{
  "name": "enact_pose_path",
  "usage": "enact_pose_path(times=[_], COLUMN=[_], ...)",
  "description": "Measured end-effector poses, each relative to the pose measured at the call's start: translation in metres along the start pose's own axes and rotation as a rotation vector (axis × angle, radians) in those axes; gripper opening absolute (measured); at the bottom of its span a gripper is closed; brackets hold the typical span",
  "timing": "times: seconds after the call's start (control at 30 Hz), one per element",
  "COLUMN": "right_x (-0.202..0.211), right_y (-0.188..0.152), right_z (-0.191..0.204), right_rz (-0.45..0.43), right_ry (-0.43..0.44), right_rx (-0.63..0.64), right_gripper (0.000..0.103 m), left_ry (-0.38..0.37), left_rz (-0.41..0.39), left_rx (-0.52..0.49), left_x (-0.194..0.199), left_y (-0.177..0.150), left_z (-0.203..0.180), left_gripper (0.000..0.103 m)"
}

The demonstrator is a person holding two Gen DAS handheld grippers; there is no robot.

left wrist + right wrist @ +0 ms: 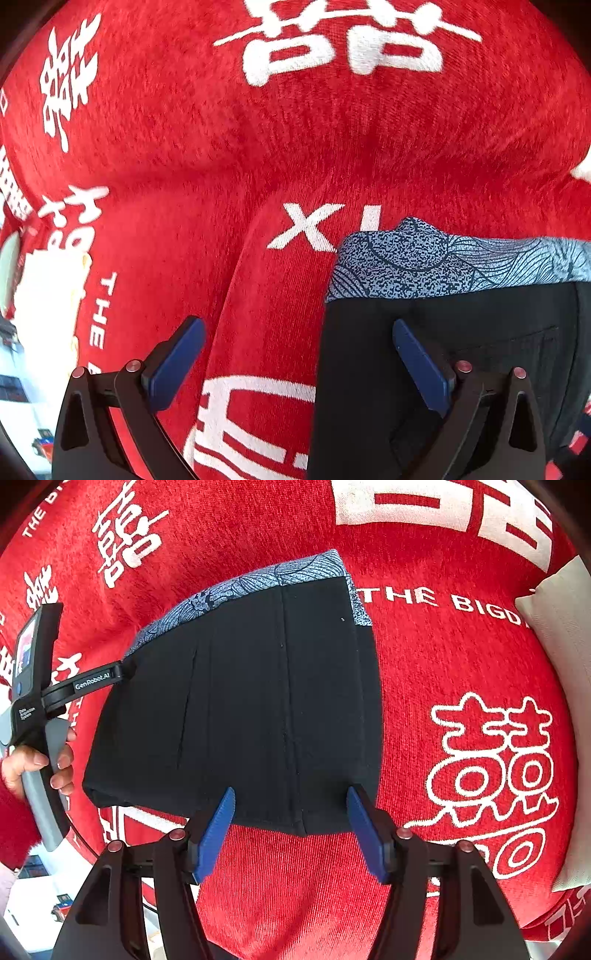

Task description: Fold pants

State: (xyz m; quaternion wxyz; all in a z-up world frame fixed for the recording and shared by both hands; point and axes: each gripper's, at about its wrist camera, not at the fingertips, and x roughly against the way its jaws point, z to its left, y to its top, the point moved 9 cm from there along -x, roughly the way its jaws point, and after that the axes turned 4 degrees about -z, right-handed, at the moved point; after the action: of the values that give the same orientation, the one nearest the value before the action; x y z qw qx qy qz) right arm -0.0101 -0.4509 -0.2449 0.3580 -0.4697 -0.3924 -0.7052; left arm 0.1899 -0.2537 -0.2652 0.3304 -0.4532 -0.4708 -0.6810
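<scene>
**Red printed cover fills the scene**

A red plush cover (424, 672) with white Chinese characters and English lettering spreads across nearly everything in both views, rumpled into soft folds. 1 pale cushion (565, 635) rests on it at the right edge. Bright daylight falls on a white floor (33, 904) at the lower left.

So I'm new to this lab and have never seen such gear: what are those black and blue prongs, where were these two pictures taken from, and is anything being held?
No robot here: a person holds a hand-operated gripper in each hand, with a fisheye camera on each looking along its blue fingers. One picture is from the left gripper, the other from the right gripper. The right view also shows the left hand on its handle. Folded black pants with a blue patterned lining lie on a red blanket printed with white characters. Both grippers are open, gripping nothing.
</scene>
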Motion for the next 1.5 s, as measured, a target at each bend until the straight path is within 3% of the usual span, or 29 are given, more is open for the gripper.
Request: enact_pose_path(times=[0.87,1.23,1.37,1.5], right_x=[0.011,0.025,0.022,0.017], right_y=[0.004,0.022,0.025,0.033], right_z=[-0.008,-0.050,-0.059,-0.068], right_rz=[-0.018,-0.059,-0.052,-0.059], right_ry=[-0.014,-0.022,0.024,0.095], right_rx=[-0.021,-0.094,-0.127,-0.182], right_gripper=[0.072,0.072,0.072,0.072], left_ry=[-0.075,-0.238,-0.280,-0.372], left_rz=[0.050,0.110,0.119,0.171], left_rx=[-0.070,-0.046,-0.058,-0.044], left_x=[0.031,0.038,0.037,0.029], left_y=[-0.026,-0.044,-0.046,-0.045], left_z=[-0.005,-0.011,-0.010,-0.012], left_gripper=[0.102,0.102,0.102,0.102])
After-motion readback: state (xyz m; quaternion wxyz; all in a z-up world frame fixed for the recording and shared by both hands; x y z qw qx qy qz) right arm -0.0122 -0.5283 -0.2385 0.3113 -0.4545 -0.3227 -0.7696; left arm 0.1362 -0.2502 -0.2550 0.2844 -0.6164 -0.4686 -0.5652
